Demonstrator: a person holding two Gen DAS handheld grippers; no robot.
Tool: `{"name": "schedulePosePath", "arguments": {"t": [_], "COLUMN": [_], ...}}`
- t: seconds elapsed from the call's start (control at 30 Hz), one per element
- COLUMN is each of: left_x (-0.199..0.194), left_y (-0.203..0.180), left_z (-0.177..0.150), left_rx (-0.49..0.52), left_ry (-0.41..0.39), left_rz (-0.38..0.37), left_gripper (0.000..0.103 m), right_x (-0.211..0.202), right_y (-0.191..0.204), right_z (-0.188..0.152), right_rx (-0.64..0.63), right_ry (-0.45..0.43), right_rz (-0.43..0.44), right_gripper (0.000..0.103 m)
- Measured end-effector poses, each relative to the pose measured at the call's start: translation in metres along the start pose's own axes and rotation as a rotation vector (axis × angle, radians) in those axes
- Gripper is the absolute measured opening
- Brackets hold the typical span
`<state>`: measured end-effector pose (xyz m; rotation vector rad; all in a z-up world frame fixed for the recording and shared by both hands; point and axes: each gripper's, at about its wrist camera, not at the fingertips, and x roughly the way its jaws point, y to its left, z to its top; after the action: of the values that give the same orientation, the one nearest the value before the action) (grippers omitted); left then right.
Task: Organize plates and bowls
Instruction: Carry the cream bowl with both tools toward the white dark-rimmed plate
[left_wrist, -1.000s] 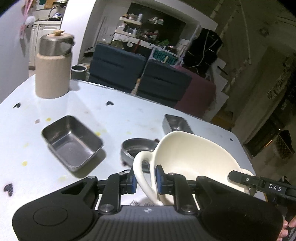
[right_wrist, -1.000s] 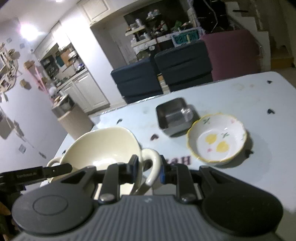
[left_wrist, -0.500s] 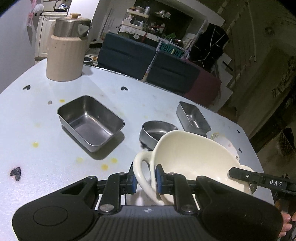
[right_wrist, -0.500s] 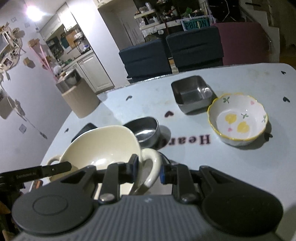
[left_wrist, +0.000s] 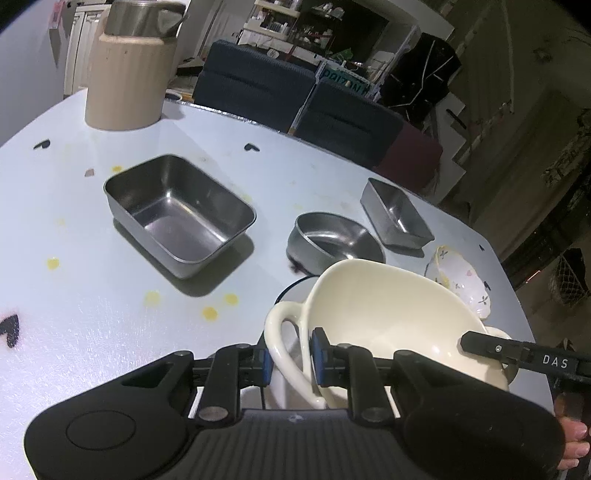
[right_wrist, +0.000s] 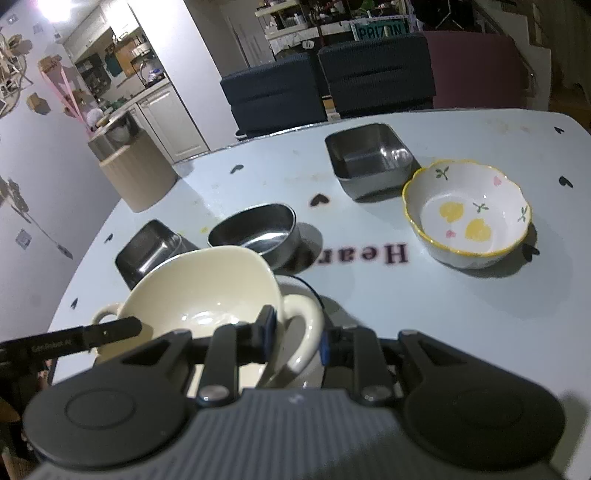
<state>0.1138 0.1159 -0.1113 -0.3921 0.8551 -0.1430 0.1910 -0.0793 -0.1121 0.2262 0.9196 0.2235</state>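
Note:
A cream two-handled bowl (left_wrist: 384, 306) (right_wrist: 199, 291) is held between both grippers, just above the table. My left gripper (left_wrist: 293, 356) is shut on its left handle (left_wrist: 284, 332). My right gripper (right_wrist: 295, 338) is shut on the other handle (right_wrist: 306, 332). Under the bowl shows the edge of a white plate with a dark rim (right_wrist: 301, 286) (left_wrist: 291, 291); I cannot tell whether they touch. A round steel bowl (left_wrist: 332, 243) (right_wrist: 258, 229) stands just behind. A floral bowl with a yellow rim (right_wrist: 469, 210) (left_wrist: 458, 284) sits to the right.
A large steel tray (left_wrist: 177, 214) (right_wrist: 147, 247) lies left of the cream bowl, and a smaller steel container (left_wrist: 395, 214) (right_wrist: 369, 155) stands at the back. A beige canister with a metal lid (left_wrist: 129, 74) stands at the far left corner. Dark chairs (left_wrist: 303, 96) line the far edge.
Both grippers have come down with the cream bowl still gripped by its handles. The table's dishes now look nearer and the dark-rimmed plate has come into view under the bowl.

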Motion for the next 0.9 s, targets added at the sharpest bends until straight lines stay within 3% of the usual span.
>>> {"name": "schedulePosePath", "arguments": {"t": [0.9], "left_x": [0.031], "left_y": [0.015], "left_z": [-0.001], "left_rx": [-0.006], "left_ry": [0.047], "left_rz": [0.045], "left_gripper": [0.028], "right_x": [0.026], "right_y": [0.011], "right_z": [0.001], "right_rx": [-0.022], "right_ry": [0.057], "right_rz": [-0.056], "right_gripper": [0.028]}}
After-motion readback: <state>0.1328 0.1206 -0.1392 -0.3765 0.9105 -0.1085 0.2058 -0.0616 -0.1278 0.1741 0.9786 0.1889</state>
